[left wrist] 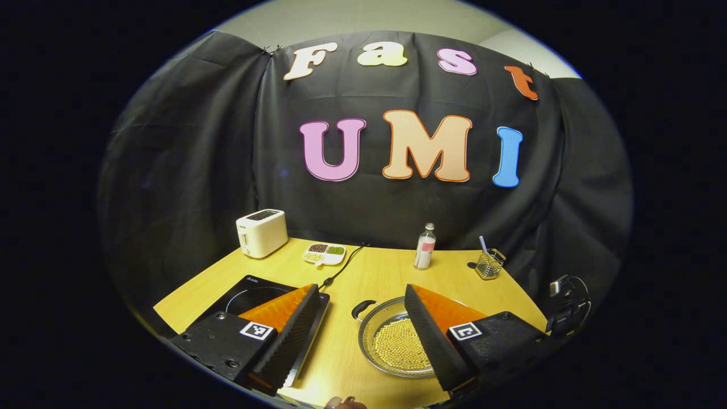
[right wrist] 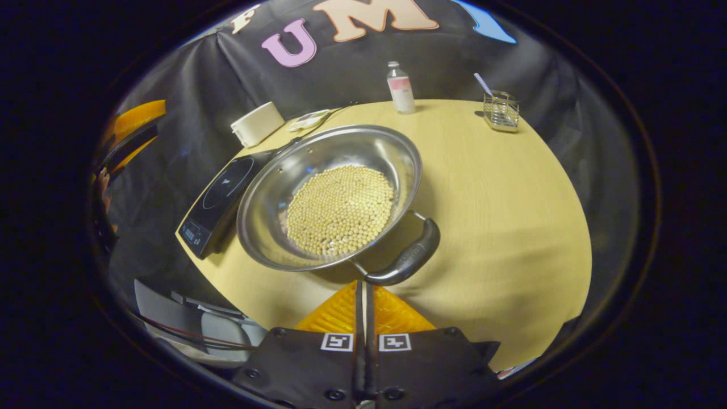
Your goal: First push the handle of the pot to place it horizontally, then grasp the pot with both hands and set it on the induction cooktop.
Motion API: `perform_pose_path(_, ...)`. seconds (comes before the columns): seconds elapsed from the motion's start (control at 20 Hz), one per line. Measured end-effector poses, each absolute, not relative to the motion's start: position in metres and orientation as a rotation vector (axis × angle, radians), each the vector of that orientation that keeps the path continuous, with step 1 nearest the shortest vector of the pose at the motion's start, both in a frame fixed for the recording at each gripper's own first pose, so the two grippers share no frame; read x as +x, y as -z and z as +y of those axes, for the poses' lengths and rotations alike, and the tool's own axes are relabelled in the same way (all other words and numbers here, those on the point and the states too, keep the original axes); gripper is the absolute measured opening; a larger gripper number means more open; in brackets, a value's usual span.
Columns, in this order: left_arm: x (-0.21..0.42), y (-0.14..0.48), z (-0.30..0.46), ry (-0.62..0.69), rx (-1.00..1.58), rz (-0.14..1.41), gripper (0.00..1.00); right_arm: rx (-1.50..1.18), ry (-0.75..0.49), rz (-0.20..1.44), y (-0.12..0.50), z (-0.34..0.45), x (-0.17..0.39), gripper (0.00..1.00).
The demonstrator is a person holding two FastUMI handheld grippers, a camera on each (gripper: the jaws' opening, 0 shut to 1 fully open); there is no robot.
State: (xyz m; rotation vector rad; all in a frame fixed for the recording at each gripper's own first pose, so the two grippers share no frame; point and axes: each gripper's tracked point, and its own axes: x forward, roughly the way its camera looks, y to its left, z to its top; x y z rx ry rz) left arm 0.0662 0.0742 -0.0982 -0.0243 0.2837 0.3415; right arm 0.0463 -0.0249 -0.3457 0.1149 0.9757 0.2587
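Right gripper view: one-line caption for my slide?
Shut right gripper nears the black handle of the bean-filled steel pot beside the black induction cooktop.

Shallow round steel pot (right wrist: 329, 196) holding pale beans, black loop handle (right wrist: 409, 258) at its rim; sits on the table just beside flat black induction cooktop (right wrist: 218, 201).

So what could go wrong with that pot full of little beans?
The pot is heaped with loose beans, so a hard shove on its handle by the shut right gripper might tip it and spill some. The induction cooktop sits right against the pot, so turning it could bump that. The left gripper is open and holds nothing.
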Motion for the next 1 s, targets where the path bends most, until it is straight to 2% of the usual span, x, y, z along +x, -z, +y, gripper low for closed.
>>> perform_pose_path(0.15, 0.065, 0.098, 0.074, -0.36, -0.028, 0.283, 0.97, 0.101, -0.261, 0.973, 0.347, -0.034, 0.055, 0.02)
perform_pose_path(0.2, 0.065, 0.098, 0.074, -0.364, -0.027, 0.282, 0.94, 0.094, -0.26, 0.97, 0.348, -0.036, 0.06, 0.02)
perform_pose_path(0.3, 0.064, 0.099, 0.076, -0.374, -0.029, 0.284, 0.97, 0.087, -0.254, 0.965, 0.347, -0.043, 0.068, 0.02)
perform_pose_path(0.55, 0.061, 0.103, 0.081, -0.4, -0.044, 0.296, 0.96, 0.066, -0.237, 0.95, 0.349, -0.057, 0.089, 0.02)
perform_pose_path(0.6, 0.06, 0.103, 0.082, -0.405, -0.041, 0.298, 0.94, 0.063, -0.234, 0.947, 0.348, -0.059, 0.094, 0.02)
perform_pose_path(0.65, 0.06, 0.103, 0.084, -0.409, -0.04, 0.297, 0.97, 0.062, -0.231, 0.946, 0.349, -0.06, 0.097, 0.02)
perform_pose_path(1.0, 0.056, 0.104, 0.093, -0.435, -0.053, 0.3, 0.97, 0.042, -0.217, 0.94, 0.349, -0.069, 0.114, 0.02)
